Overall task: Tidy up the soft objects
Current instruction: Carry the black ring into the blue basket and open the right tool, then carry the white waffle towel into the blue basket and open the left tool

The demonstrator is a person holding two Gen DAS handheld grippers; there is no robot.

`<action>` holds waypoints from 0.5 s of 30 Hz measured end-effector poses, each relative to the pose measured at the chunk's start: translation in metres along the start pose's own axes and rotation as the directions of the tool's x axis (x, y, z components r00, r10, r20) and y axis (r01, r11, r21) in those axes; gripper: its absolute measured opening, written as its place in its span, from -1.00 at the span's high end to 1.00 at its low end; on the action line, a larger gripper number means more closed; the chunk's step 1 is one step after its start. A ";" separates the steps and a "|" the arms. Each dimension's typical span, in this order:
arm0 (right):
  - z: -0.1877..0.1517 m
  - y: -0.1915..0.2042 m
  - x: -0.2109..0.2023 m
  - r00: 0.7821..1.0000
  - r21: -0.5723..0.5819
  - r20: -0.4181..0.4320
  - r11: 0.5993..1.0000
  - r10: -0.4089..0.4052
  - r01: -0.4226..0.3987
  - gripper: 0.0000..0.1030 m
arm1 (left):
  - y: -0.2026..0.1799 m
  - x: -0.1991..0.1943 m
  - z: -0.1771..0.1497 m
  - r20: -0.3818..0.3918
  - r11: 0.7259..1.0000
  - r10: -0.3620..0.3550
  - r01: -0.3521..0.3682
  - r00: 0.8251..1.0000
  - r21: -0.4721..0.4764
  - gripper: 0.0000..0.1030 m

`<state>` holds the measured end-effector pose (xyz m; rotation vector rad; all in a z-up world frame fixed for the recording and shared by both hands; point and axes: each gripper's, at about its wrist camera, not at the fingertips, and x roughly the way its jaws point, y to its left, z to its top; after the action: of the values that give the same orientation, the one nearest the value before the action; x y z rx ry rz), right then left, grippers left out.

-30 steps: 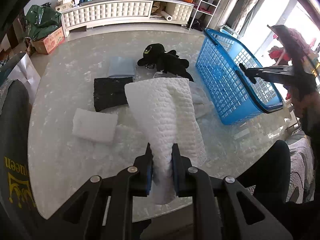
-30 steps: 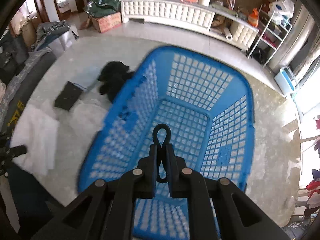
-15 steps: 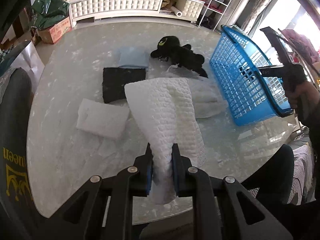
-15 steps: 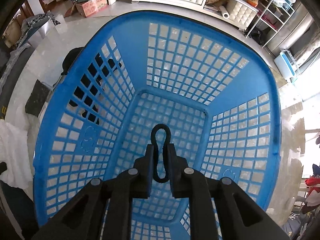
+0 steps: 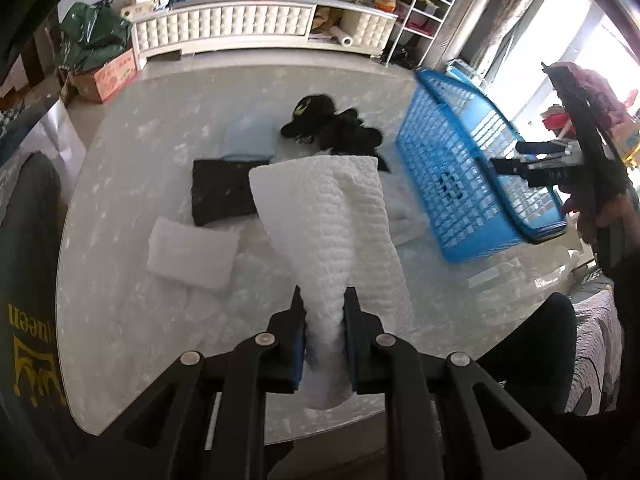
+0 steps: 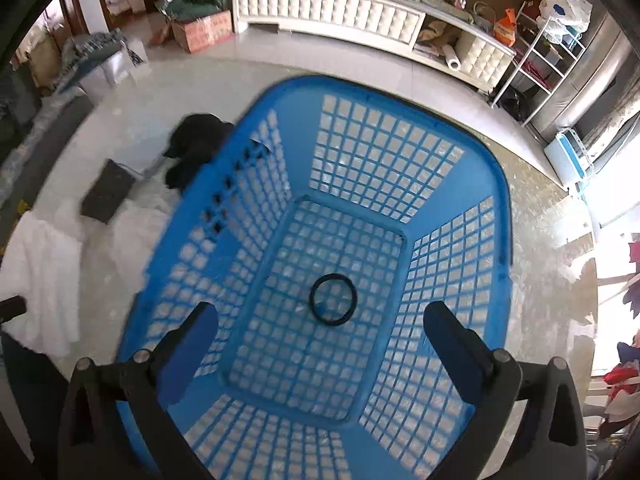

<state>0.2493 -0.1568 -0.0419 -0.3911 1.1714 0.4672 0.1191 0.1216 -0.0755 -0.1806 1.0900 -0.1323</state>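
my left gripper (image 5: 325, 332) is pinched on a white textured cloth (image 5: 328, 216), both pads pressing a bunched fold of it; the rest of the cloth drapes forward over the marble table (image 5: 120, 280). beyond the cloth lie a folded white cloth (image 5: 192, 254), a black folded cloth (image 5: 220, 192), a pale blue cloth (image 5: 248, 140) and a black plush toy (image 5: 336, 124), all close together in the middle of the table. the near table edge curves just under my left gripper, with bare marble open to the left of the pile.

my right gripper (image 6: 320, 340) hangs over the blue basket (image 6: 440, 168), its jaws opening wide with nothing pressed between them. a black hair tie (image 6: 333, 299) shows against the basket floor between the spread fingers; whether it lies flat on the mesh i cannot be sure from this blurred view. the basket's rim surrounds my fingers with room on every side. the basket stands on the right part of the table, its left wall just beside the plush toy and the white cloth, and bare marble lies between its right wall and the table edge.
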 end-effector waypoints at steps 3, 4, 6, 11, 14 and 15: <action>-0.016 0.004 -0.016 1.000 -0.005 0.020 1.000 0.019 -0.019 -1.00 | -0.012 -0.007 0.005 0.017 1.000 -0.005 0.004 1.000 0.021 0.72; -0.021 0.006 -0.022 0.999 -0.009 0.025 1.000 0.020 -0.020 -1.00 | -0.017 -0.009 0.006 0.022 1.000 -0.008 0.007 1.000 0.029 0.72; -0.031 0.011 -0.032 0.999 -0.007 0.035 1.000 0.015 -0.015 -1.00 | -0.028 -0.013 0.009 0.033 0.999 -0.014 0.012 0.999 0.049 0.72; -0.055 0.003 -0.049 0.998 0.032 0.066 0.999 0.012 -0.014 -1.00 | -0.056 -0.024 0.019 0.063 0.995 -0.028 0.022 0.998 0.092 0.72; -0.068 -0.003 -0.063 0.996 0.056 0.092 0.998 0.011 -0.017 -1.00 | -0.073 -0.031 0.028 0.078 0.992 -0.040 0.030 0.996 0.124 0.72; -0.069 -0.004 -0.062 0.995 0.062 0.099 0.998 0.009 -0.015 -1.00 | -0.080 -0.035 0.031 0.085 0.990 -0.046 0.033 0.995 0.140 0.72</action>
<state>0.1783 -0.2055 -0.0074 -0.3034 1.0909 0.4543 0.1295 0.0526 -0.0146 -0.0826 0.9864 -0.2329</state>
